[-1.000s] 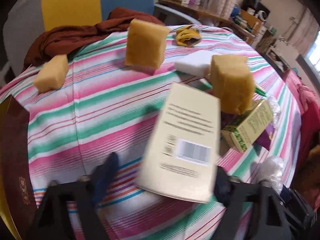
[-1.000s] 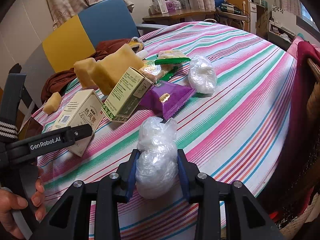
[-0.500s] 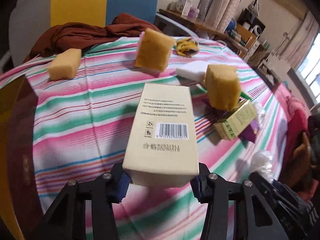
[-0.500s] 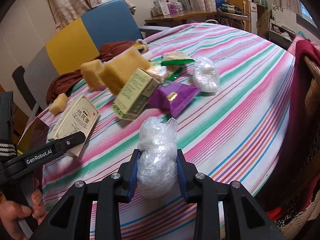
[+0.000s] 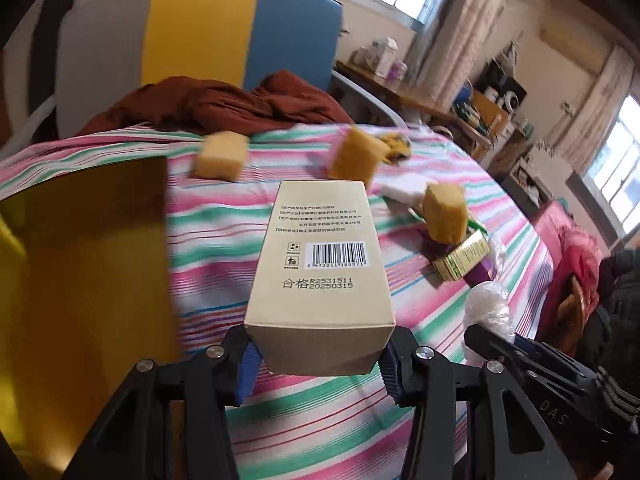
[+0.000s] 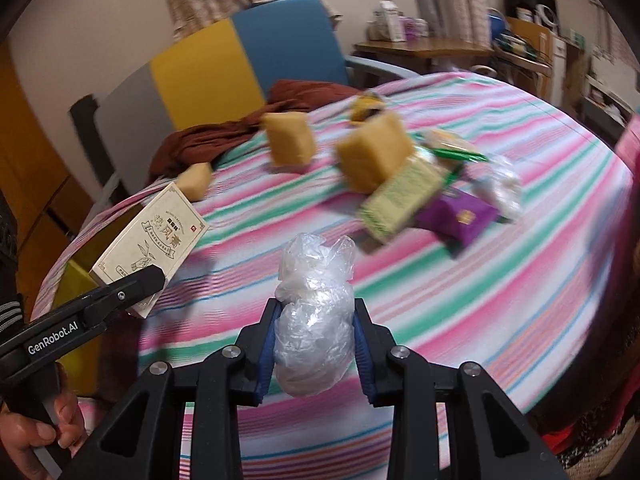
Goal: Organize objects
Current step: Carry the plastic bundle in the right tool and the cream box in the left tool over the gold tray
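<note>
My left gripper [image 5: 318,360] is shut on a beige carton [image 5: 322,264] with a barcode, held lifted above the striped tablecloth [image 5: 224,280]. The same carton [image 6: 154,236] shows at the left of the right wrist view, clamped by the left gripper [image 6: 144,280]. My right gripper [image 6: 314,344] is shut on a crumpled clear plastic bag [image 6: 314,312], also off the table. On the cloth lie three yellow sponges [image 5: 222,156] [image 5: 356,158] [image 5: 446,212], a green box [image 5: 462,258] and a purple packet [image 6: 460,218].
A yellow open bin [image 5: 80,264] stands at the table's left edge. A brown cloth [image 5: 216,102] lies at the far edge before a yellow-and-blue chair [image 5: 240,32]. A second plastic bag [image 6: 502,188], a white block [image 5: 404,190] and a yellow glove [image 5: 394,148] sit nearby.
The left gripper closed on the beige carton and lifted it leftward toward the yellow bin. The right gripper rose with the plastic bag still in its jaws.
</note>
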Demonstrator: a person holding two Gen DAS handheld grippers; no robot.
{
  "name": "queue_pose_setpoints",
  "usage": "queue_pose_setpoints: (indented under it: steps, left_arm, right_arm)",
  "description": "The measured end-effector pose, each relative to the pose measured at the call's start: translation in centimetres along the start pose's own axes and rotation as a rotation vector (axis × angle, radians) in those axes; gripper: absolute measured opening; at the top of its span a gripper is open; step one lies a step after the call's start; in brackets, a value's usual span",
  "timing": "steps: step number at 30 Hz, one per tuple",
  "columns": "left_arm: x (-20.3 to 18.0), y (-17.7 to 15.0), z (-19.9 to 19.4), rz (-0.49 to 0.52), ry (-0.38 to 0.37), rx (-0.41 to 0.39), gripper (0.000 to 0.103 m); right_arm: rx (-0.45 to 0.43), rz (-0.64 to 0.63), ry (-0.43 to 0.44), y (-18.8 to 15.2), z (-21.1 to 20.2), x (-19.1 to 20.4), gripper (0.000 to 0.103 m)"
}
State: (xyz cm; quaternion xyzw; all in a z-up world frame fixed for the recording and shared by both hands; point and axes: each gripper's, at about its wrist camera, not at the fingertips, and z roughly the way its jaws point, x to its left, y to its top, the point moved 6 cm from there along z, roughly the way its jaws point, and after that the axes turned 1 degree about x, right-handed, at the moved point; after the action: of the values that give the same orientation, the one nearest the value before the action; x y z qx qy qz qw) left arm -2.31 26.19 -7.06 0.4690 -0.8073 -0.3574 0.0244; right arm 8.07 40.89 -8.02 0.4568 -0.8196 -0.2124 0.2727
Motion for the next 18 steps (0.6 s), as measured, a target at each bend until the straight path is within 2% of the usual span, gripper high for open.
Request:
queue_pose_setpoints:
  steps: [4,11,18]
  left_arm:
    - [3.3,0.2,-2.7,-0.036,0.031,-0.043,0.050]
    - [11.4,0.1,-6.2,-0.138,0.135,-0.091,0.050]
    - [19.3,0.2,-7.1,-0.195,0.267,-0.082,0.050]
  right_arm:
    - [-0.004,-0.069,0.045,0.8,-0.4,3.8,0.034]
    - [0.014,-0.172,0.161,1.9,0.0,11.6,0.034]
    - [0.092,-0.258,0.276,2.2,2.5,20.4,0.034]
